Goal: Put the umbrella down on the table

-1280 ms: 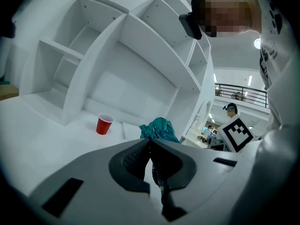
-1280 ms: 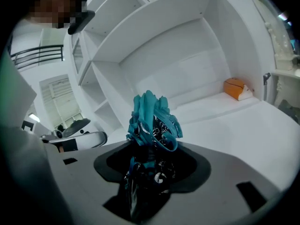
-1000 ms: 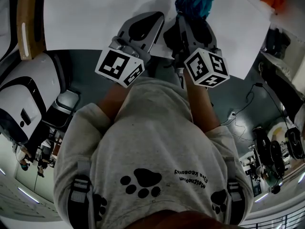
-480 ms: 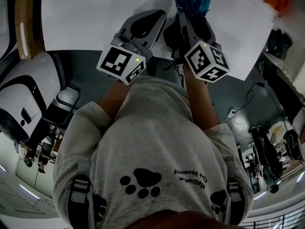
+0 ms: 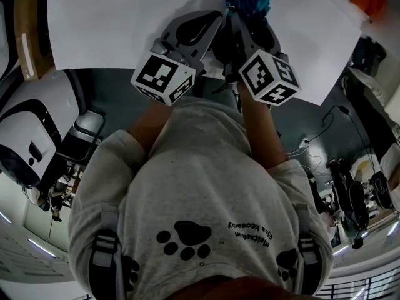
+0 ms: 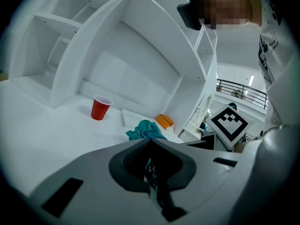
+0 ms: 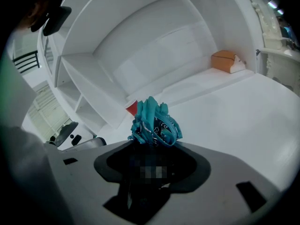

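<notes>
Teal umbrella (image 7: 153,125) tight between right gripper (image 7: 152,146) fingers (image 7: 220,165)

Bright, even room light washes the white table (image 5: 112,24) and shelves (image 6: 131,55) almost featureless, leaving only faint grey shadows. In the head view the floor (image 5: 112,99) beyond the table edge is dim. Every view bends hard toward its edges and darkens into black corners. The umbrella (image 7: 153,123) is sharp, while the left gripper (image 6: 151,142), close to the lens, looks soft and shaded.
</notes>
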`<action>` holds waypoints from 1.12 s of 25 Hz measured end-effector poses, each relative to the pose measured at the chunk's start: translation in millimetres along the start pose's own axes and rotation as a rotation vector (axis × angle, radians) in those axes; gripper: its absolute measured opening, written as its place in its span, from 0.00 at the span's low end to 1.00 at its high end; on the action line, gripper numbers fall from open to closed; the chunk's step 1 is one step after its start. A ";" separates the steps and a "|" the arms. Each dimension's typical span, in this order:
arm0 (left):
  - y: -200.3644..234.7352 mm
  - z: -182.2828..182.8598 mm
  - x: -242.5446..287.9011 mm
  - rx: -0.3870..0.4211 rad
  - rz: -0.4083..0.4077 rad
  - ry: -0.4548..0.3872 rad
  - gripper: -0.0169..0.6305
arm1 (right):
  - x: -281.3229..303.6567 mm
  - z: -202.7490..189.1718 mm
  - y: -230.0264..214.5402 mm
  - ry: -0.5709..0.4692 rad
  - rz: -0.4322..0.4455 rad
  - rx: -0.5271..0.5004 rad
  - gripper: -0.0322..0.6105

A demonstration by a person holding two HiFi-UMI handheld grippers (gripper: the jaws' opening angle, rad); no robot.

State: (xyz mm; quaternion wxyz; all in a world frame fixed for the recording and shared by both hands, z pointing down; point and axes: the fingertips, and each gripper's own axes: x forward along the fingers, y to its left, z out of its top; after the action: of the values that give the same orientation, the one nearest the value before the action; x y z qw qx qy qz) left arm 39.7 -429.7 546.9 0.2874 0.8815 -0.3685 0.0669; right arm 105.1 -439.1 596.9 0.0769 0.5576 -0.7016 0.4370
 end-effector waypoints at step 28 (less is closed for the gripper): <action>20.8 -18.1 22.6 -0.011 0.006 0.064 0.05 | 11.8 -4.5 2.7 0.067 0.010 -0.027 0.48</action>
State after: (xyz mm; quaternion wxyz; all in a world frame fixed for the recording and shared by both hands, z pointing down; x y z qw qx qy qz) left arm 43.3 -445.2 578.8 0.3038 0.8762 -0.3622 0.0941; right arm 96.8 -444.4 605.3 0.1057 0.5382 -0.7071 0.4462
